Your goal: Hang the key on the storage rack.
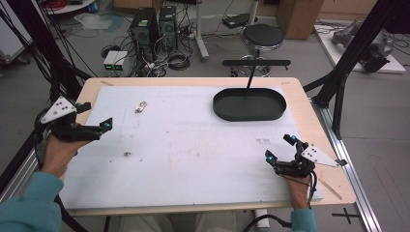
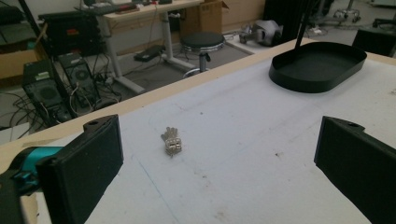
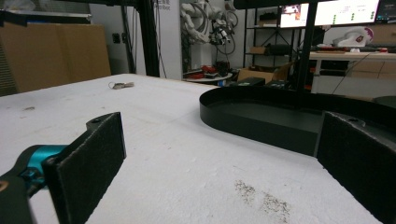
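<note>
With my left gripper (image 1: 94, 126) and its jaws spread wide, I judge the small metal piece (image 2: 171, 141) lying far-left on the surface (image 1: 193, 145) light, rigid and slippery, best pinched across its middle.

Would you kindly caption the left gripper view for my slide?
Open left gripper faces a small metal piece, black tray beyond.

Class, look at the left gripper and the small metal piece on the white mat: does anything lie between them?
Nothing visible does. The left gripper is open, and only bare white mat lies between it and the small metal piece.
</note>
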{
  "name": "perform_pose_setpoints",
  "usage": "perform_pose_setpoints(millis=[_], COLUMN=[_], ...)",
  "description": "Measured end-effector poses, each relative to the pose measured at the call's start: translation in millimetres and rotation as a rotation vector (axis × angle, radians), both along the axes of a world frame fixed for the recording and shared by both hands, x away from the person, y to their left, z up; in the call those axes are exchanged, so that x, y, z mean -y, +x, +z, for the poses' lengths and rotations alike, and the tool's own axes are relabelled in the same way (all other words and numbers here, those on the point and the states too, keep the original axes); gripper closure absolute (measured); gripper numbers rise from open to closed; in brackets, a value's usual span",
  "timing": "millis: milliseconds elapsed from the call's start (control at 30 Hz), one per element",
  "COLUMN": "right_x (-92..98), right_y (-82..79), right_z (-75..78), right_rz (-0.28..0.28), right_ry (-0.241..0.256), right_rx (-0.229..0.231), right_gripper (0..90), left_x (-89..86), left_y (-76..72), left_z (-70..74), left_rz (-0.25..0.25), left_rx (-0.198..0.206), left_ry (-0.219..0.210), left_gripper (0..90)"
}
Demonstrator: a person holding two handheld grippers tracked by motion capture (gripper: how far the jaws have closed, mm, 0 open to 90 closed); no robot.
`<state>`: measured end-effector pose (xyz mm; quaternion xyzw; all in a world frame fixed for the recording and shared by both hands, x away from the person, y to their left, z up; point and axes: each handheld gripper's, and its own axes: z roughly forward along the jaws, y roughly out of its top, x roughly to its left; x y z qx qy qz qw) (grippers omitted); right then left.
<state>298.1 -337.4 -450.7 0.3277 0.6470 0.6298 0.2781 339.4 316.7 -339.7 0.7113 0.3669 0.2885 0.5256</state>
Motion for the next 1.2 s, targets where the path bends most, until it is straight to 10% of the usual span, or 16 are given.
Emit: perform_pose_setpoints(millis=[567,1200], right_x=[0.2,0.9], right_y=[0.0,0.5], right_z=[0.0,-0.1], right_rz=[-0.002,-0.008], right_ry=[0.001,0.006], right_rx=[-0.001,0.001], right_gripper=[1.1,1.2], left_x=[25.7,59.1], left_y=[76.3,149.8], left_z=[32.6,7.8], left_rz=[-0.005,0.001], left_rx=[-0.157,-0.39], left_ry=[0.203,0.39], left_gripper=[1.7,1.7])
